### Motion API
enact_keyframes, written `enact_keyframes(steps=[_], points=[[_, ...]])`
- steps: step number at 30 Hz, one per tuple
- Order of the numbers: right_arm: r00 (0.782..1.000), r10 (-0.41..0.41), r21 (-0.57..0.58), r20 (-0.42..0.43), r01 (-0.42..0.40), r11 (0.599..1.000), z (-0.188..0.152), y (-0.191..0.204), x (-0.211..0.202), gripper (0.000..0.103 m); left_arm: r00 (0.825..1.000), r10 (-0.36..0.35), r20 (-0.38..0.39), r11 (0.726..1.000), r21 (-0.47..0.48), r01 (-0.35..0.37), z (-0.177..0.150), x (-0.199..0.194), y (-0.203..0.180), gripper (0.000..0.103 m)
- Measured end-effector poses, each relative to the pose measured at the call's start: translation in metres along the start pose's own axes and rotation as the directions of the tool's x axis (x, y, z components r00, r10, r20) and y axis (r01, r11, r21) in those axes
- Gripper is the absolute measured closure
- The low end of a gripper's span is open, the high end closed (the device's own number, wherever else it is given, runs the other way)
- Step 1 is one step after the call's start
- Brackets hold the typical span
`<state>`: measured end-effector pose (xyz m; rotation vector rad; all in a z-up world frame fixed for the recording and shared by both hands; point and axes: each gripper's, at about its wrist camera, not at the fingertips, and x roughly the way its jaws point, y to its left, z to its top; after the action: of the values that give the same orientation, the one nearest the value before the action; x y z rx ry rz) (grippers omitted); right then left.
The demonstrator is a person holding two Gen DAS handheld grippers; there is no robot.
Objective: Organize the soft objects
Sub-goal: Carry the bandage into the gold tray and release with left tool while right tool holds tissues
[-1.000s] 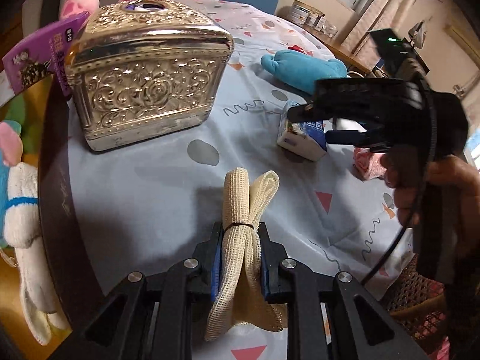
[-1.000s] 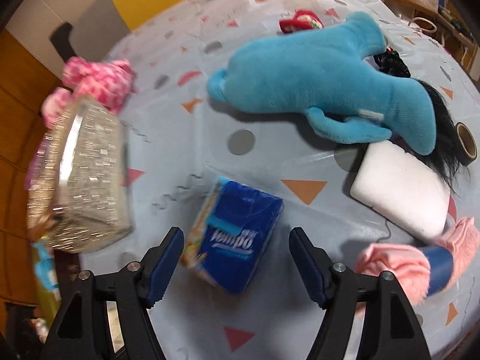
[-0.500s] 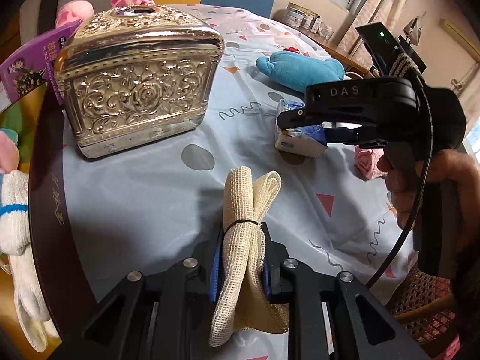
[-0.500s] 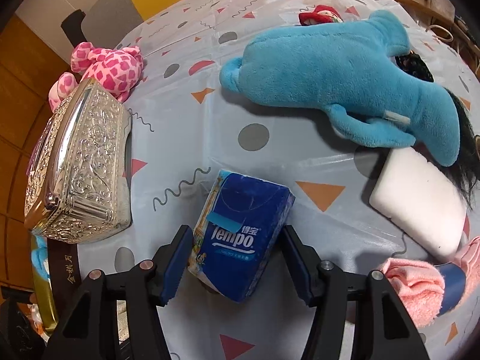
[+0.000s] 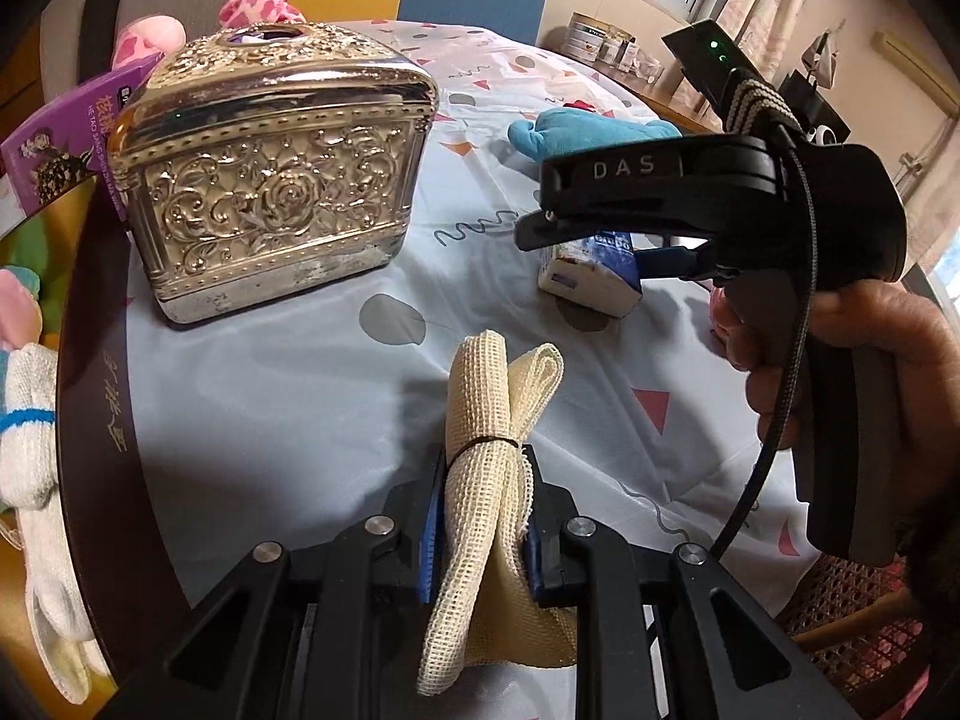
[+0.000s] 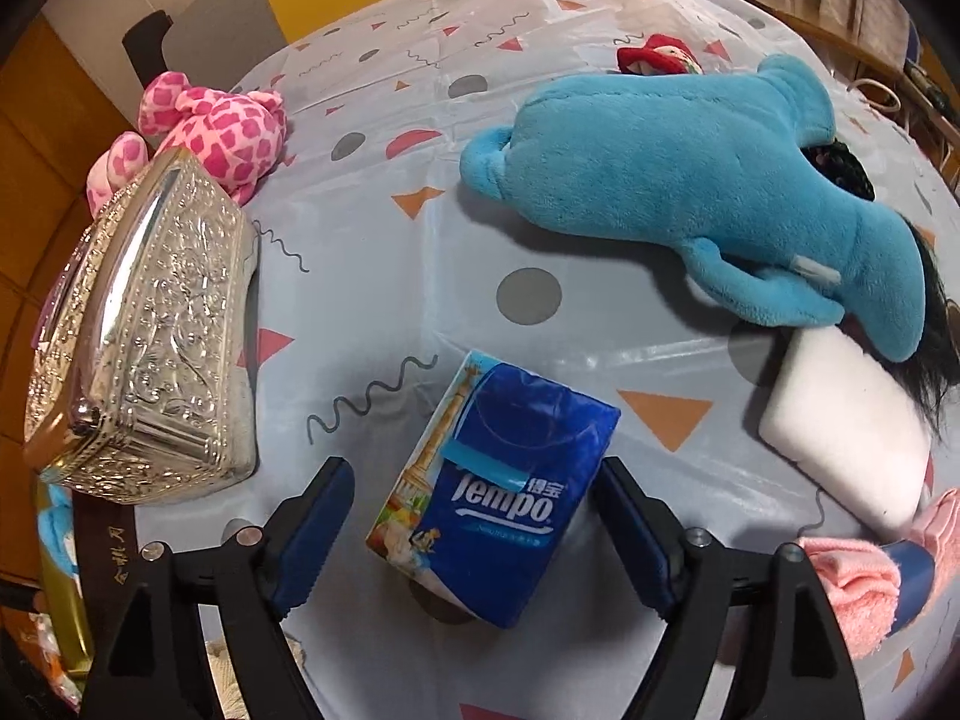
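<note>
A cream mesh cloth (image 5: 480, 396), rolled and tied with a thin band, is pinched in my left gripper (image 5: 483, 480), which is shut on it just above the patterned tablecloth (image 5: 270, 396). My right gripper (image 6: 474, 468) points down over a blue Tempo tissue pack (image 6: 498, 498) lying on the table. Its jaws are opening, with the pack between them and a gap showing at the left pad. From the left wrist, the right gripper (image 5: 540, 228) hangs over that pack (image 5: 591, 276), held by a person's hand (image 5: 852, 348).
An ornate silver tissue box (image 5: 270, 180) stands at the back left. A big blue plush (image 6: 690, 180), a pink spotted plush (image 6: 216, 126), a white foam block (image 6: 840, 456) and a pink towel (image 6: 858, 588) lie around the pack. A white plush (image 5: 30, 468) hangs off the table's left edge.
The right gripper's jaws drew in close around the tissue pack, then spread wider again. The left gripper keeps its hold on the mesh cloth in about the same place.
</note>
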<state>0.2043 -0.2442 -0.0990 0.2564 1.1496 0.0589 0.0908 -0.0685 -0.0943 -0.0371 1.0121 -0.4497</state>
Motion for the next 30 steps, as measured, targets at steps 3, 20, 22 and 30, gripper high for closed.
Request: enact_keyframes(steps=[3, 20, 22, 30], points=[[0.998, -0.055, -0.023, 0.009, 0.055, 0.998, -0.001, -0.002, -0.002, 0.041, 1.0, 0.002, 0.003, 1.0, 0.007, -0.002, 0.0, 0.0, 0.0, 0.081], [0.988, -0.148, -0.222, 0.048, 0.155, 0.963, -0.016, 0.018, 0.003, 0.044, 0.984, -0.066, 0.166, 0.998, 0.003, 0.067, 0.018, -0.089, 0.008, 0.083], [0.987, -0.15, -0.229, 0.053, 0.158, 0.961, -0.018, 0.017, 0.002, 0.044, 0.976, -0.05, 0.211, 0.997, -0.045, 0.06, 0.024, -0.111, 0.027, 0.083], [0.985, -0.162, -0.244, 0.062, 0.172, 0.954, -0.021, 0.021, 0.0, 0.045, 0.958, 0.136, 0.251, 0.927, -0.374, -0.034, 0.027, -0.162, 0.161, 0.083]])
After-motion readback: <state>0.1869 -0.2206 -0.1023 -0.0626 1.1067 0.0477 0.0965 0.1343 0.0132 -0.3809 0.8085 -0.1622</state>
